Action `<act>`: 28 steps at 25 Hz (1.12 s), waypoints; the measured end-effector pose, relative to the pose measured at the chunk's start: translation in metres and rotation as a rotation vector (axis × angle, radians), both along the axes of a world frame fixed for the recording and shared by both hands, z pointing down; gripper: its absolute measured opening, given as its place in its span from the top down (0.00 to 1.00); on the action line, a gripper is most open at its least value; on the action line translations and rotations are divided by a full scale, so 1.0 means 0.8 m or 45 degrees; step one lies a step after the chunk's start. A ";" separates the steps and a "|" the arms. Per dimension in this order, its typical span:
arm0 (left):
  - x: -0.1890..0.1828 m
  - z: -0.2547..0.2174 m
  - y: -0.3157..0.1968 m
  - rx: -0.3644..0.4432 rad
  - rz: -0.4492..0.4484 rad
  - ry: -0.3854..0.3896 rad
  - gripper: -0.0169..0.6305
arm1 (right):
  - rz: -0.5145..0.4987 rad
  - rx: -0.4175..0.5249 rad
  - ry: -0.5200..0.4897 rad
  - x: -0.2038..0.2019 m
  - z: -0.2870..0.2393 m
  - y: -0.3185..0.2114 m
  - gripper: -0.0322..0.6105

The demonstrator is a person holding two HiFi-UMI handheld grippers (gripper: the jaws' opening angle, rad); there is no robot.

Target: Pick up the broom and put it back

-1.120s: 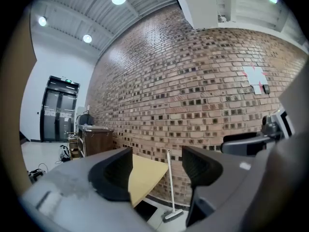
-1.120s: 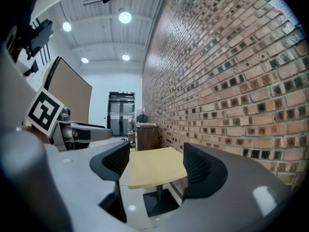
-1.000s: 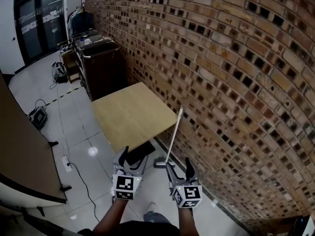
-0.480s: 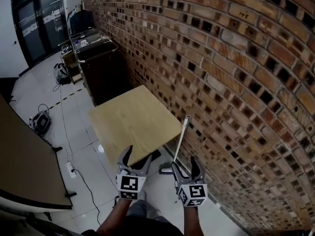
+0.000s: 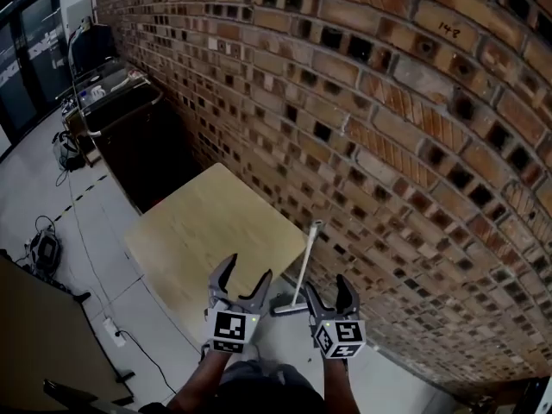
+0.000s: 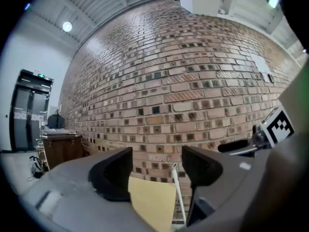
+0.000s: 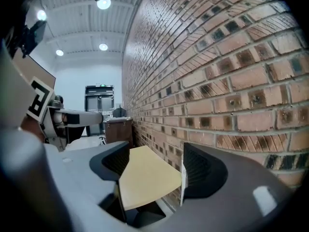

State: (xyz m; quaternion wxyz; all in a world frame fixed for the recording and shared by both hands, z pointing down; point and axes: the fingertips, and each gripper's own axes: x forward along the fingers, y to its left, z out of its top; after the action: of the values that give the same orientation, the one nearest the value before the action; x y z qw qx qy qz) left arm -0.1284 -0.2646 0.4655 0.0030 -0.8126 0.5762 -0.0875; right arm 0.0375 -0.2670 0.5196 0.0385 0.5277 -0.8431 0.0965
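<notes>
Grey floor [image 5: 103,231] carries a wooden table [image 5: 216,240] and the broom [image 5: 304,270].

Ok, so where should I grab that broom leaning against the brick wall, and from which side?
Probably take the broom mid-handle with the right gripper, coming from the room side. The thin shaft leans top-first on the brick wall, with the table close on its left.

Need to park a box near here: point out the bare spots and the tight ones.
The table top is bare, between the brick wall and the floor. That floor is free apart from the cables. Tight: the corner where the broom leans on the wall beside the table.
</notes>
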 end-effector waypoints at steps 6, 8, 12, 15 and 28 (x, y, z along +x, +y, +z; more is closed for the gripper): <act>0.019 0.052 -0.049 -0.151 0.080 0.071 0.48 | 0.015 -0.090 0.036 0.006 0.036 -0.031 0.41; 0.027 0.069 -0.059 -0.191 0.094 0.065 0.48 | 0.002 -0.112 0.037 0.007 0.049 -0.039 0.41; 0.048 0.096 -0.068 -0.245 0.158 0.037 0.48 | -0.056 -0.109 -0.026 0.012 0.068 -0.040 0.41; 0.063 0.105 -0.075 -0.259 0.214 0.017 0.48 | -0.078 -0.106 -0.096 0.028 0.080 -0.034 0.41; 0.141 0.153 -0.112 -0.365 0.409 0.043 0.48 | 0.142 -0.240 0.057 0.186 0.156 0.028 0.45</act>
State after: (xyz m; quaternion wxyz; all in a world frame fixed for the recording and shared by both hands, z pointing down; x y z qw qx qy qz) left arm -0.0159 -0.3546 0.5882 -0.1085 -0.8874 0.4210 -0.1534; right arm 0.1862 -0.2446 0.6444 0.1015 0.5699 -0.7984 0.1655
